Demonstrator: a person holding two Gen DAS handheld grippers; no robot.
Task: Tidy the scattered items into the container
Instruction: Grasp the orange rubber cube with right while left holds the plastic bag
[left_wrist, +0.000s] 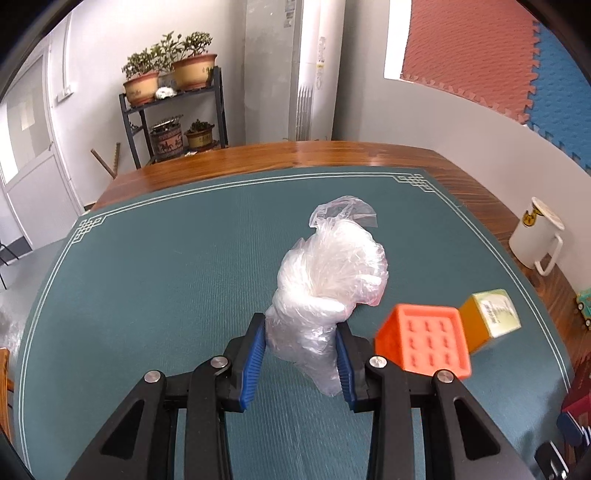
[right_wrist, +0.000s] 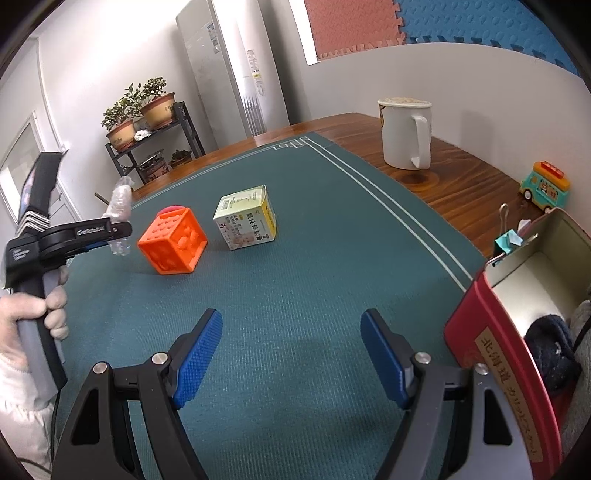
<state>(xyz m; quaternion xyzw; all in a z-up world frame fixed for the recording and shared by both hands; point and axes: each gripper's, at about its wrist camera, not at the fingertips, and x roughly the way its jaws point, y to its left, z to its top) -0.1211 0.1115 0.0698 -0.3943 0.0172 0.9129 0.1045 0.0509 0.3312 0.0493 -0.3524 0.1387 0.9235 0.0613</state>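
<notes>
Between the blue pads of the left gripper (left_wrist: 301, 354), a crumpled clear plastic bag (left_wrist: 327, 291) is being clamped above the green mat (left_wrist: 147, 288). Just right of it, an orange cube (left_wrist: 424, 341) is lying. The right gripper (right_wrist: 291, 354) is being held open, level, beside the red tin container (right_wrist: 491, 332).

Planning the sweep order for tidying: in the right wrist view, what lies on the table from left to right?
Left tool holding the plastic bag → orange cube → medicine box → white mug → red tin.
</notes>
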